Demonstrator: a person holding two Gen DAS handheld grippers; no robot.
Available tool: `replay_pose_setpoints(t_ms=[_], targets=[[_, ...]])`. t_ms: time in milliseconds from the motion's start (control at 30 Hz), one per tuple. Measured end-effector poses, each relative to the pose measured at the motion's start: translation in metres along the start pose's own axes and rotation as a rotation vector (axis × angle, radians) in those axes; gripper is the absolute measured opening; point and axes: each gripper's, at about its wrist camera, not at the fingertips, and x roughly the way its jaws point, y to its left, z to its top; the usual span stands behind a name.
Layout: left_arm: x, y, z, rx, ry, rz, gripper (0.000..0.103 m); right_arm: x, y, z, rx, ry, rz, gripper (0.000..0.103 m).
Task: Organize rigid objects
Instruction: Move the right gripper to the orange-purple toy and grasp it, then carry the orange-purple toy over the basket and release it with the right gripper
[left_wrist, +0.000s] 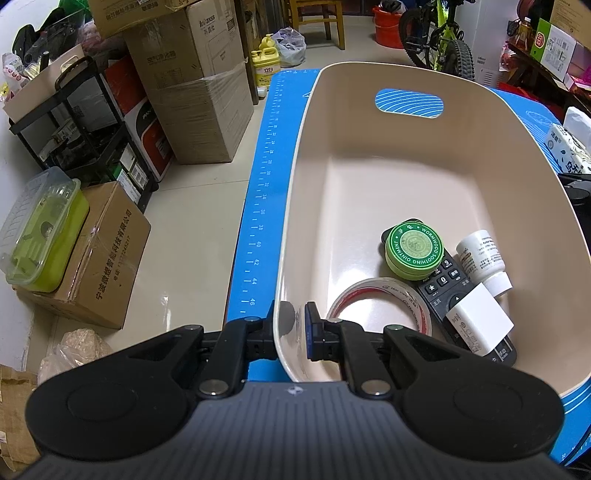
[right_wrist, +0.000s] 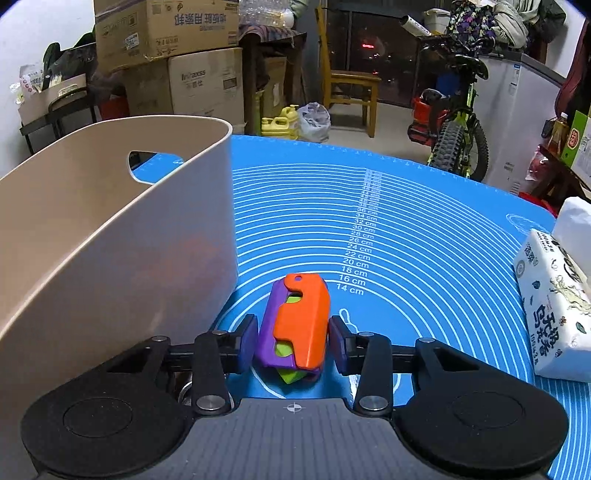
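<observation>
A beige plastic bin (left_wrist: 388, 192) stands on the blue mat (left_wrist: 258, 206). My left gripper (left_wrist: 291, 328) is shut on its near left wall, one finger outside and one inside. In the bin's near right corner lie a green ointment tin (left_wrist: 413, 249), a white bottle (left_wrist: 484, 258), a black remote (left_wrist: 448, 284), a white charger block (left_wrist: 480, 323) and a roll of clear tape (left_wrist: 376, 295). In the right wrist view an orange and purple toy (right_wrist: 301, 321) rests on the mat just right of the bin (right_wrist: 110, 229). My right gripper (right_wrist: 293, 343) has both pads against the toy's sides.
A white tissue pack (right_wrist: 554, 314) lies on the mat (right_wrist: 406, 221) at the right edge. Stacked cardboard boxes (left_wrist: 192, 92) and a black rack (left_wrist: 74, 122) stand on the floor left of the table. A bicycle (right_wrist: 458, 140) and a wooden chair (right_wrist: 351, 85) stand beyond the far edge.
</observation>
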Motion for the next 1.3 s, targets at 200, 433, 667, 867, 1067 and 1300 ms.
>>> replay_pose_setpoints(t_ms=[200,433,667,867,1067,1300], targets=[[0.0,0.001,0.0,-0.002,-0.001,-0.003,0.013,-0.006,0.0,0.001,0.009,-0.004,-0.015,0.043],[0.0,0.001,0.0,-0.001,0.0,-0.001,0.013,-0.006,0.006,0.002,-0.028,0.001,-0.049,0.045],[-0.001,0.002,0.0,0.0,0.0,0.0,0.013,0.006,0.005,0.002,-0.025,0.035,-0.067,0.051],[-0.001,0.002,0.0,-0.001,-0.001,-0.001,0.013,0.004,0.001,-0.002,-0.01,0.02,-0.053,0.046],[0.0,0.001,-0.001,0.008,0.001,0.019,0.013,-0.018,-0.003,-0.002,0.011,0.008,-0.06,0.046],[-0.001,-0.001,0.0,0.002,0.002,0.021,0.013,-0.074,-0.005,0.011,0.035,-0.089,-0.054,0.046]])
